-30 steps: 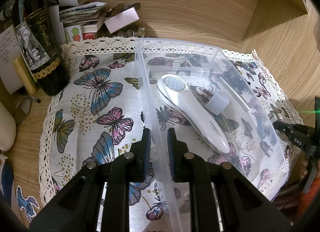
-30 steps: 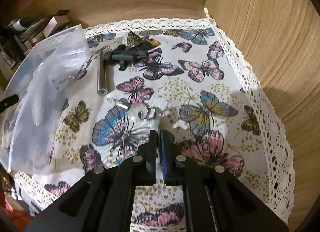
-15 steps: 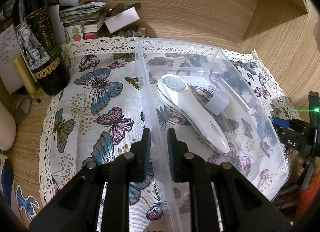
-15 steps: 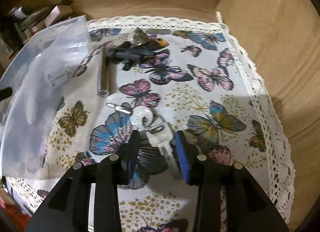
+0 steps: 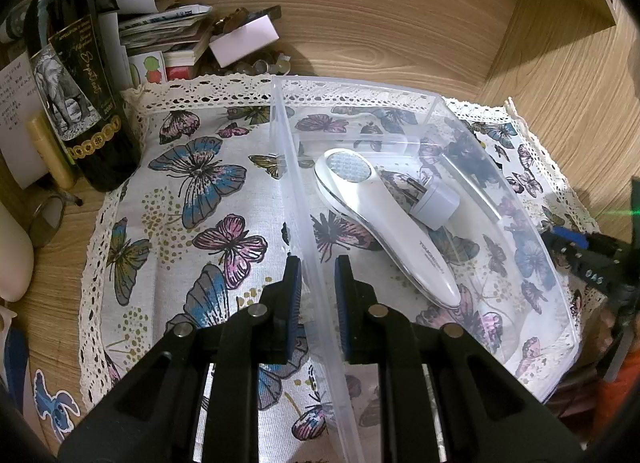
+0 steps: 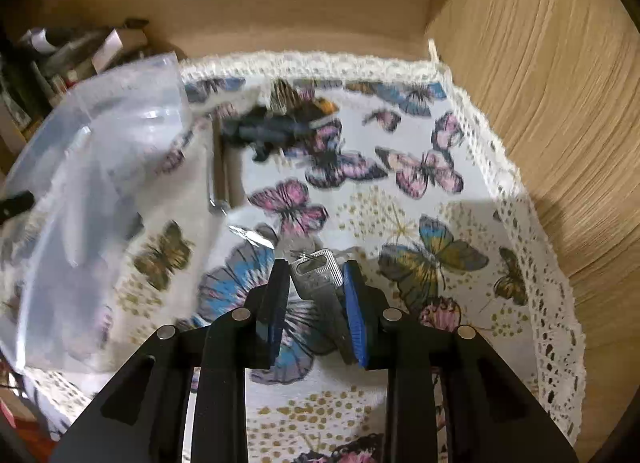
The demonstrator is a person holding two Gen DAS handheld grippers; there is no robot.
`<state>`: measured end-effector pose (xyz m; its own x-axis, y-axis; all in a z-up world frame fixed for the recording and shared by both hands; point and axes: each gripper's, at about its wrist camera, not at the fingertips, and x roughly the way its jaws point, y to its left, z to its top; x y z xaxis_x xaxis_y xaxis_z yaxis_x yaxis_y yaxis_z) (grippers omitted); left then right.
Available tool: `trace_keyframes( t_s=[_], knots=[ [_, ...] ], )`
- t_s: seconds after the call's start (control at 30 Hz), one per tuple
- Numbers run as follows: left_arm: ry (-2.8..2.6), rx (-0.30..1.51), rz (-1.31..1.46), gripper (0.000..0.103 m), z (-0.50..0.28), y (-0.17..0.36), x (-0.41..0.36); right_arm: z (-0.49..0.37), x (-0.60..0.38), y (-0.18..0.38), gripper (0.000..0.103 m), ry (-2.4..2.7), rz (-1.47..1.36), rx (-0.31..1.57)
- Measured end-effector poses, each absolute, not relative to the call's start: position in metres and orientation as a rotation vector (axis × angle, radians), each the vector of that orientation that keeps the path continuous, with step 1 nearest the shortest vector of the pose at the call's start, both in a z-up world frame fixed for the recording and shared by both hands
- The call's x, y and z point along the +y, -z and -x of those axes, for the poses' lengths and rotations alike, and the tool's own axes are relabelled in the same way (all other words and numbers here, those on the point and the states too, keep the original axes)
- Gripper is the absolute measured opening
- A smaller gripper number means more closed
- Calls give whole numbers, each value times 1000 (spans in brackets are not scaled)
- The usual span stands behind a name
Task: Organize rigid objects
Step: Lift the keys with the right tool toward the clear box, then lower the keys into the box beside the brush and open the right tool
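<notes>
- While our left claw straddles the clear bin wall, fingers apart w/ the wall between them, white handheld device & adapter lie inside.
- Our right claw is part-open around the silver key, over the butterfly cloth.

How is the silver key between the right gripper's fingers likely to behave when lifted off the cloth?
The key looks like flat, stiff metal, so it probably won't bend. Smooth faces may let it pivot or slip between the right gripper pads. The ring at its head will likely dangle and swing.
</notes>
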<state>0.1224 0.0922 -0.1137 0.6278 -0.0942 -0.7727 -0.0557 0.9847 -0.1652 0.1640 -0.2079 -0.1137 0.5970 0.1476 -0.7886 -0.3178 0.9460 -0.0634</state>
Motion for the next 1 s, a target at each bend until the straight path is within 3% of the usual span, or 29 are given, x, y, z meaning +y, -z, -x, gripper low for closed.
trace_keyframes(
  t_s=[0.57,1.0],
  knots=[
    [21,893,181,15,-123,113,92,-151,-141,32,25,-454,252,638],
    [23,892,180,15,-124,113,92,-140,-70,42,25,-676,329,657]
  ],
)
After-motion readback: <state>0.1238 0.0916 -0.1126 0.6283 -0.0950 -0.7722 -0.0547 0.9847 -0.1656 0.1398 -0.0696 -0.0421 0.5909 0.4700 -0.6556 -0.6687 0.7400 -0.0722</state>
